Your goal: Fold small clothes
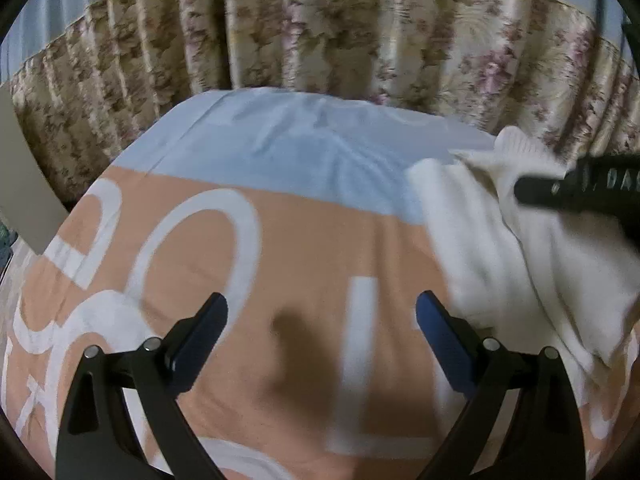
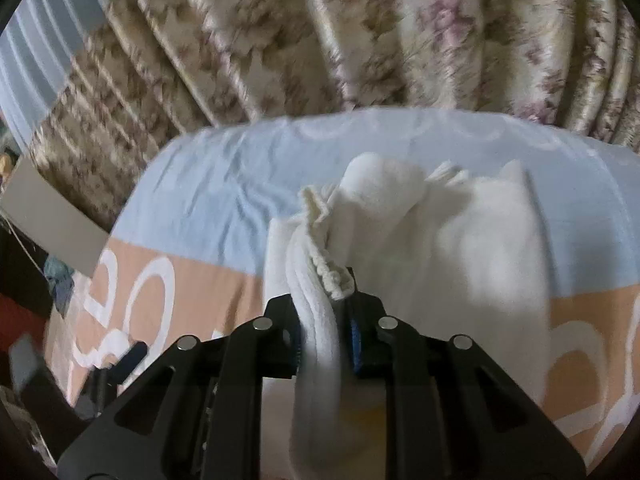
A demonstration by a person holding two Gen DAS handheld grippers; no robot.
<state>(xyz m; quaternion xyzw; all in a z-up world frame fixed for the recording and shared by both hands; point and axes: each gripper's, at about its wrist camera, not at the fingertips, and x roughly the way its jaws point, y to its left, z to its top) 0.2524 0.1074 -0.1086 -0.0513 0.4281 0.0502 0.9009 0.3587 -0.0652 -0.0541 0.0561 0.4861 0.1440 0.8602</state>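
Curtain: floral curtain [image 1: 320, 20] hangs behind the bed.
Bed: peach and blue sheet [image 1: 280, 240] with big white letters; carries everything.
Garment: white knit garment [image 2: 460, 248] lies on the bed's right half, across the peach-blue line, partly bunched.
Right gripper [image 2: 324, 320]: fingers closed on a ribbed edge of the garment; fabric runs between them and drapes toward the camera.
Left gripper [image 1: 320, 312]: fingers wide apart, holding nothing, over bare sheet; garment just beside its right finger, not between them.
Risk: thick knit fold could slip out of the pinch if pulled fast; one-sided pull may drag the whole garment and skew the fold, since the left side holds nothing.
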